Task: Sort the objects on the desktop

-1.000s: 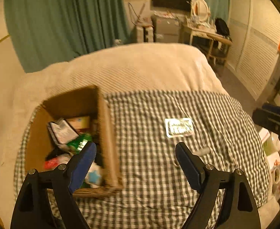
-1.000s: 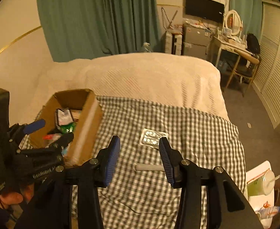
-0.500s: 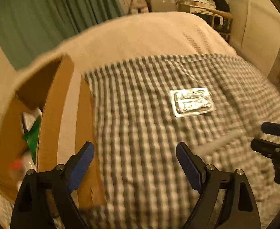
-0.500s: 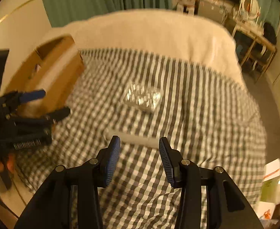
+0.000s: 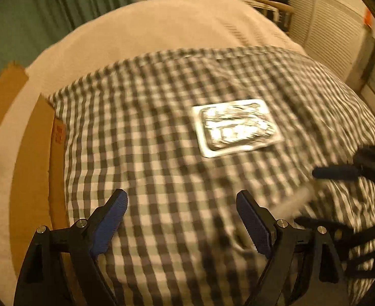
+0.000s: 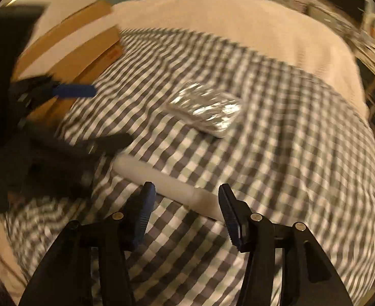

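Landmark = silver foil blister pack (image 5: 234, 127), flat on the checked cloth (image 5: 149, 137), nothing on top of it.

White tube/stick (image 6: 167, 182), long, round, smooth, lies on cloth on the near side of the pack, not touching it. In left wrist view it's a blurred pale streak (image 5: 293, 204), near-right of pack.

Cardboard box (image 5: 38, 168) well left of pack, at cloth's left edge; flaps plain brown, small red print on the side. Contents not visible.

R gripper (image 6: 184, 201): jaws opening, straddling the tube's right half, pads not pressing on it; whether they reach tube level can't tell. L gripper (image 5: 182, 216): jaws spread wide, nothing between them, only bare cloth, near-left of pack. Each gripper shows in the other's cam; L one sits btwn box and tube.

Surface: bed w/ grey-white gingham cloth, slightly wrinkled, over a cream ribbed blanket (image 5: 161, 25) beyond the pack. Room behind: green curtain (image 5: 34, 17) far left, white louvred doors (image 5: 327, 35) far right, cluttered desk at back, blurred. Warm dim light, heavy motion blur.
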Demonstrator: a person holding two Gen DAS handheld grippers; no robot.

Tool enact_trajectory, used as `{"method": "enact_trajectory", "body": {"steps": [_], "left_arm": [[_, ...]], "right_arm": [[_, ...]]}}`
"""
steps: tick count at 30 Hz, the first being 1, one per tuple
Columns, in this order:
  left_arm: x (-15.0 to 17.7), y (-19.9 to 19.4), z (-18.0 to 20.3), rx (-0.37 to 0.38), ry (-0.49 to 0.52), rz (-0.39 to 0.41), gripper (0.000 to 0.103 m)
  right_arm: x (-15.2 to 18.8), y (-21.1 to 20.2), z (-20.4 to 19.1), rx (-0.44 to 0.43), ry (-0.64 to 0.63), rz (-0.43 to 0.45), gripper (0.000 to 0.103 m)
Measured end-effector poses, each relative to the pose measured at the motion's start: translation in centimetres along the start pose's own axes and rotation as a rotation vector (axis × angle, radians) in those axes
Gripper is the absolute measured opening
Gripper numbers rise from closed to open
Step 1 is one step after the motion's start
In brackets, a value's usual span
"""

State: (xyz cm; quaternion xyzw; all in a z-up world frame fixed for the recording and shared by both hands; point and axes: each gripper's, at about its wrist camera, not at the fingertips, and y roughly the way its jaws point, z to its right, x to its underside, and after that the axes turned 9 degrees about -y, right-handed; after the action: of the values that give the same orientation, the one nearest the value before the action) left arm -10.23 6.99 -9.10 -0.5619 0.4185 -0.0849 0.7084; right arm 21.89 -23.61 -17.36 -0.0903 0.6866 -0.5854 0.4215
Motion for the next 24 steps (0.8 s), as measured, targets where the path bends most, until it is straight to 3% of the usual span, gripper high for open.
{"method": "enact_trajectory", "body": {"steps": [6,9,10,12,13,15,17,24], "left_arm": [[-1.3,1.7,-2.9,0.039,-0.157,-0.043,0.090],[-1.7,2.0,-3.4,0.042,-0.182,-0.051,0.090],[-1.8,2.1,-3.5,0.044,-0.186,-0.050,0.090],[-2.2,2.3,-3.5,0.040,-0.196,-0.046,0.090],[-2.4,2.4,-3.5,0.043,-0.203,-0.046,0.090],[-2.9,2.8,-3.3,0.053,-0.213,-0.051,0.090],[-3.2,3.0,-3.0,0.066,-0.218,-0.057,0.090],[-4.7,3.6,0.1,0.135,-0.211,-0.056,0.090]], "right_arm": [[-1.3,3.3,-0.4,-0.020,-0.112,-0.056,0.072],[-1.2,4.2,0.0,-0.018,-0.084,-0.069,0.071],[-1.1,4.0,0.2,-0.023,-0.063,-0.061,0.067],[-0.8,3.4,0.6,-0.010,-0.026,-0.039,0.047],[-0.6,3.0,0.7,-0.006,-0.011,-0.035,0.044],[-0.2,2.2,1.3,-0.012,0.031,-0.021,0.018],[0.2,1.0,1.6,0.010,0.060,-0.003,0.004],[2.2,-1.9,3.7,0.076,0.167,0.051,0.000]]}}
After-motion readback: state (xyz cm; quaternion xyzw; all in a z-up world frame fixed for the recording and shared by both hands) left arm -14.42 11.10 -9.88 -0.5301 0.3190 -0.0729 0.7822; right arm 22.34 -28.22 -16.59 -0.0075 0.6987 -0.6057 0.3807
